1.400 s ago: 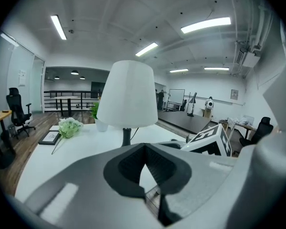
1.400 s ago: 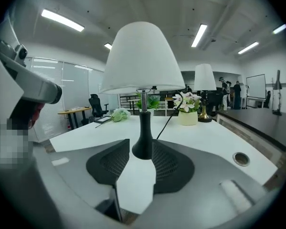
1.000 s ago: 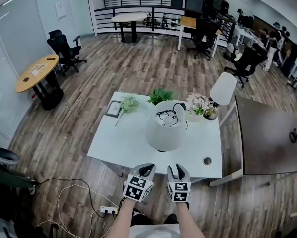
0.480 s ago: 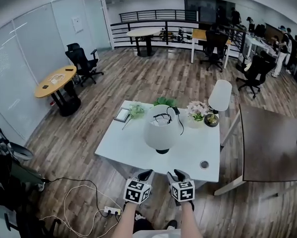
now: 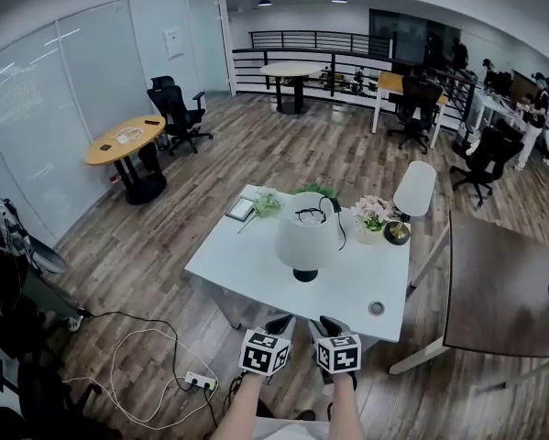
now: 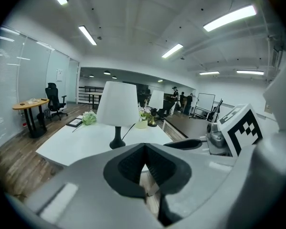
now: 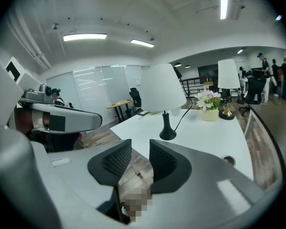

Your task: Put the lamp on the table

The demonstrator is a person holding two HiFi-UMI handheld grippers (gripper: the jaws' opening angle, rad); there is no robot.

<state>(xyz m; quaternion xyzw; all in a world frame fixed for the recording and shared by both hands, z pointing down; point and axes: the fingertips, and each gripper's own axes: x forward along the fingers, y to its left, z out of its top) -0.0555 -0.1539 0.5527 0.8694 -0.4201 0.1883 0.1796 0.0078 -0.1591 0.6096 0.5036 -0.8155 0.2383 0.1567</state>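
The white-shaded lamp on its black stem (image 5: 306, 238) stands upright in the middle of the white tabletop (image 5: 242, 266), so it looks placed. The left tongs (image 5: 277, 321) are pinched together and empty. The right tongs (image 5: 327, 324), jaws just closing, gape on nothing. The danger is the black cord (image 7: 181, 119): snag it and the top-heavy lamp could topple.

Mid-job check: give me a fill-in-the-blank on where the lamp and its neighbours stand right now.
The lamp with the black base stands ____ on the white table. Near the table's far right corner, beside the pink flowers, stands a second ____. The left gripper, jaws together, holds ____.
Missing words: upright; lamp; nothing.
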